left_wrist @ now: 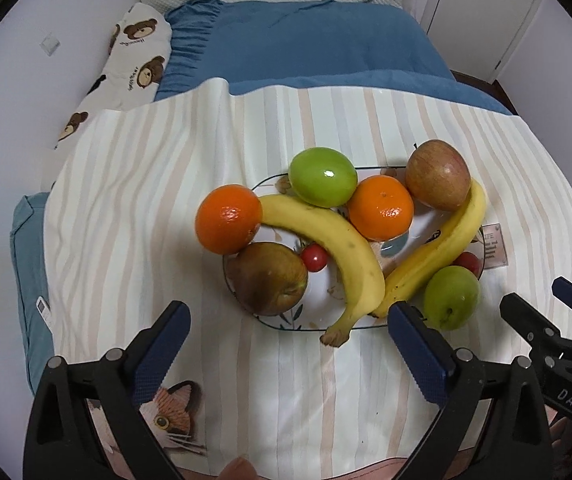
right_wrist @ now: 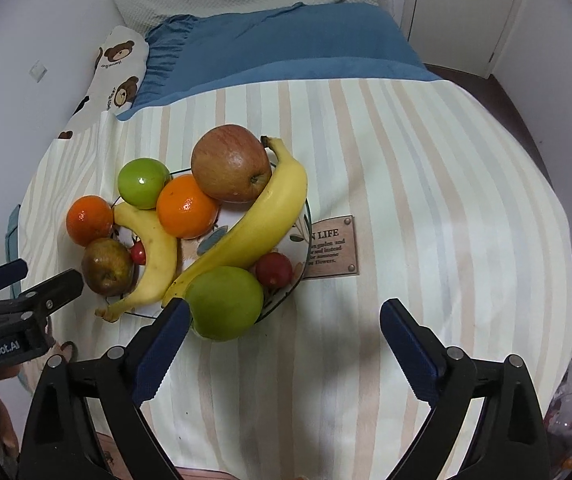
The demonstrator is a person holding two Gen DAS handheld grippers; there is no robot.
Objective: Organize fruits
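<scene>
Now, from your left wrist view, your left gripper (left_wrist: pixel 288 344) hangs just short of the plate (left_wrist: pixel 394 246), jaws wide apart and holding nothing. All the fruit sits heaped there on the striped cloth (left_wrist: pixel 146 200): two bananas (left_wrist: pixel 326 236) crossing at the near edge, a red apple (left_wrist: pixel 437 174) at the far right, a green apple (left_wrist: pixel 322 176) at the far side, one orange (left_wrist: pixel 380 207) in the middle and another orange (left_wrist: pixel 228 218) perched on the left rim, with a brown pear (left_wrist: pixel 268 278) near left. Your right gripper (left_wrist: pixel 542 312) shows at the right edge, also spread. From your right wrist view, your right gripper's jaws stand wide apart and empty, with the left blue pad (right_wrist: pixel 164 344) just beside a second green apple (right_wrist: pixel 225 302) that overhangs the plate's near edge; a small red fruit (right_wrist: pixel 273 269) lies behind it. I judge that you are at the approach, no fruit yet picked. That green apple looks the readiest target: shift left so it sits between the pads, then close gently, since it is round and may roll off the rim.
</scene>
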